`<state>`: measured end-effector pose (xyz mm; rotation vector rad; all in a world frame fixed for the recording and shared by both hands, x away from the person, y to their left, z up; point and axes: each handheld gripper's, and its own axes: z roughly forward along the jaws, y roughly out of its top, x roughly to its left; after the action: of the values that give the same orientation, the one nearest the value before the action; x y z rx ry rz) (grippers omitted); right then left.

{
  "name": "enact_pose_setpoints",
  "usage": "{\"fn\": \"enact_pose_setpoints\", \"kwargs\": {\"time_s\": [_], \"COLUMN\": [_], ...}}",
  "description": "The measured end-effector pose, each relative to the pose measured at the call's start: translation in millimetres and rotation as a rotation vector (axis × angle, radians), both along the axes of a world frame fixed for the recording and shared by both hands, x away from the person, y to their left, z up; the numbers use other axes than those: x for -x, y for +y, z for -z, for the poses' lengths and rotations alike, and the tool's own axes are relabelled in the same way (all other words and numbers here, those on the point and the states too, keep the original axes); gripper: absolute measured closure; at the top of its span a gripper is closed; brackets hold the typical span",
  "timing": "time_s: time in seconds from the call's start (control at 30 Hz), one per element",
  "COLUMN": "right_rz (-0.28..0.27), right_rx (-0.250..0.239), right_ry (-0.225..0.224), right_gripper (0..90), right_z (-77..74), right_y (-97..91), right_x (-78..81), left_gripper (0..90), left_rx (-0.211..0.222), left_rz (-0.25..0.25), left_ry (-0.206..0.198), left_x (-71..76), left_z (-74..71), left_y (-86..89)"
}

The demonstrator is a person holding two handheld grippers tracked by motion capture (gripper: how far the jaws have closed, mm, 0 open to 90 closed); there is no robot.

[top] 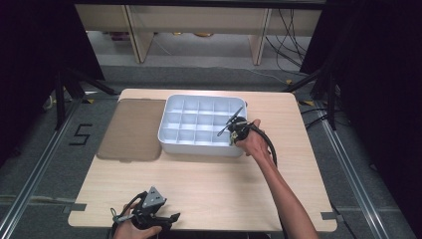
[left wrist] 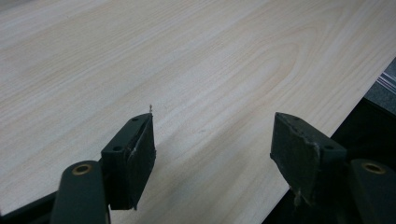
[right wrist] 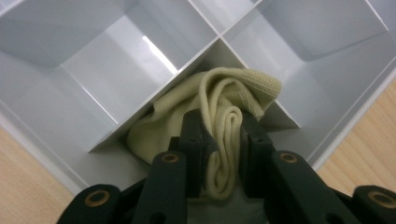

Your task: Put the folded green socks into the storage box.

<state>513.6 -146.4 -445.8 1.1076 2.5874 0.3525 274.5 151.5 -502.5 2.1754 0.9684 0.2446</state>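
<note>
- The bench takes up the middle of the high view, pale wood, with a brown mat lying flat at its centre left.
- The white divided tray sits just right of that mat, at the centre of the frame, its long side running left to right across the picture.
- Your right hand is at the tray's lower right corner, far nearer the work than your left, so the coming move looks like the right hand's.
- Your left claw rests at the bottom left of the high view, well apart from the tray; in the left gripper view its jaws stand wide with nothing but bare wood between them.
- Your right claw is closed narrow on the cream cloth, pinching a rolled fold of it.
- In the right gripper view that fold runs straight up between the jaws, its long axis in line with them, and the loose bulk spills ahead of the tips toward the centre of the frame.
- The cloth lies in a corner compartment, against the divider walls that cross just above it and beside the outer wall at lower right.
- My reading: you are seating the cloth there; letting go cleanly depends on the bundle staying below the dividers.
</note>
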Motion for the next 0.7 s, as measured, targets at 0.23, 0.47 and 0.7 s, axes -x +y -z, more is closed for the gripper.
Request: {"fn": "enact_pose_setpoints", "kwargs": {"time_s": [0.23, 0.47, 0.7], "right_rz": [-0.011, 0.004, 0.028], "right_rx": [-0.053, -0.092, -0.125], "right_ry": [0.005, 0.015, 0.016], "right_gripper": [71.5, 69.7, 62.6], "right_z": [-10.6, -25.9, -41.1], "right_y": [-5.6, -6.5, -10.0], "right_x": [1.6, -0.7, -2.5], "left_gripper": [30.1, 30.1, 30.1], "left_rx": [-0.007, -0.003, 0.003], "left_rz": [-0.003, -0.008, -0.02], "left_ry": [0.0, 0.002, 0.005], "left_x": [-0.2, -0.1, 0.0], "left_z": [-0.6, -0.2, 0.2], "left_y": [0.7, 0.1, 0.3]}}
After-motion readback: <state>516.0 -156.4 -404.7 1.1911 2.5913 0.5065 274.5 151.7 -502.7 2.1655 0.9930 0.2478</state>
